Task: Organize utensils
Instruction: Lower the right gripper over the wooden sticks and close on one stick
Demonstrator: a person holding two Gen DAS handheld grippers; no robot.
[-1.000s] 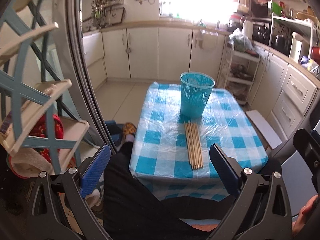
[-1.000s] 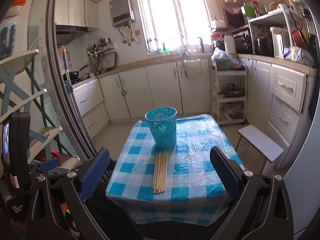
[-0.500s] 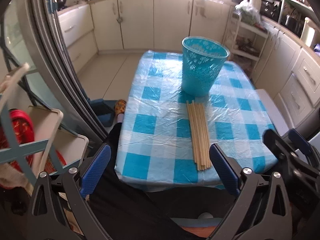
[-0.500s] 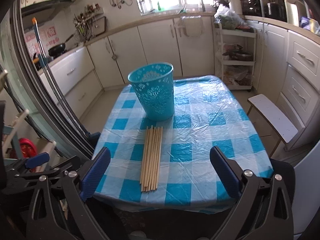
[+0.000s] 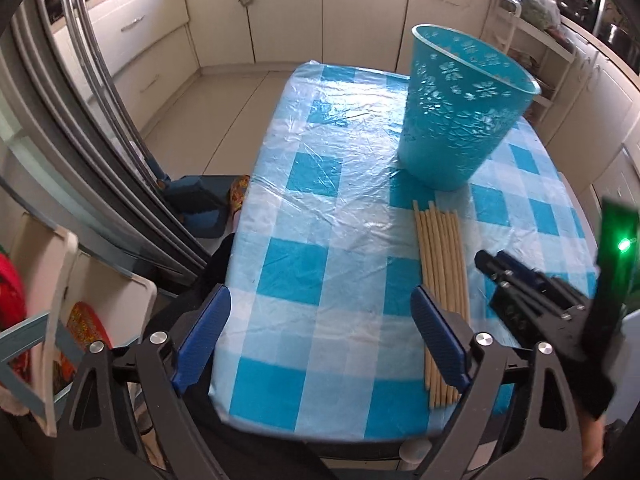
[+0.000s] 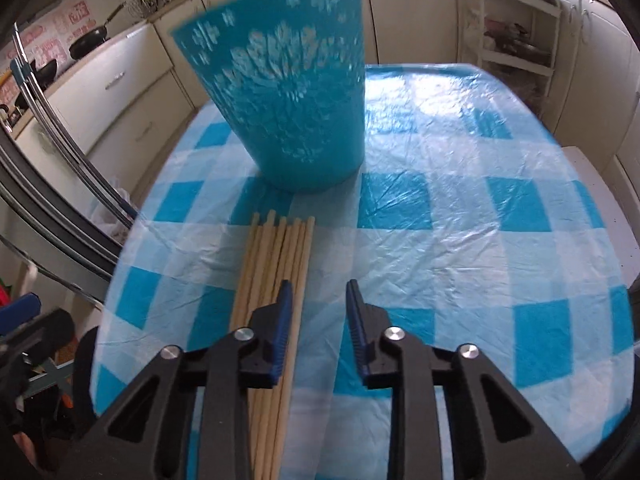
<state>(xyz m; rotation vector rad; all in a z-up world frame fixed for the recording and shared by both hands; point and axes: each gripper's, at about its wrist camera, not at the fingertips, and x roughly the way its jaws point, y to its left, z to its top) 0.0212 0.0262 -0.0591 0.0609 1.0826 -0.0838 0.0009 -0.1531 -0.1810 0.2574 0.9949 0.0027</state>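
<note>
Several wooden chopsticks [image 5: 442, 280] lie side by side on the blue-checked tablecloth [image 5: 320, 208], pointing at a teal perforated plastic basket [image 5: 460, 108] that stands upright behind them. My left gripper [image 5: 320, 332] is wide open and empty above the table's near edge, left of the chopsticks. My right gripper [image 6: 316, 312] hovers low over the chopsticks [image 6: 276, 280] with its jaws partly closed and a gap between them; its left finger [image 6: 280, 320] is over the rightmost sticks. It holds nothing. The basket [image 6: 288, 108] is straight ahead of it. The right gripper also shows in the left wrist view [image 5: 520, 280].
Kitchen cabinets [image 5: 280, 8] run along the back wall. A metal door frame [image 5: 80, 140] and a wooden rack [image 5: 40, 300] stand on the left. A white shelf trolley [image 6: 516, 28] is at the back right. A person's dark-clothed legs are under the table's near edge.
Both grippers have moved forward and down toward the table. The right gripper's jaws have narrowed from wide open and now sit just above the chopsticks.
</note>
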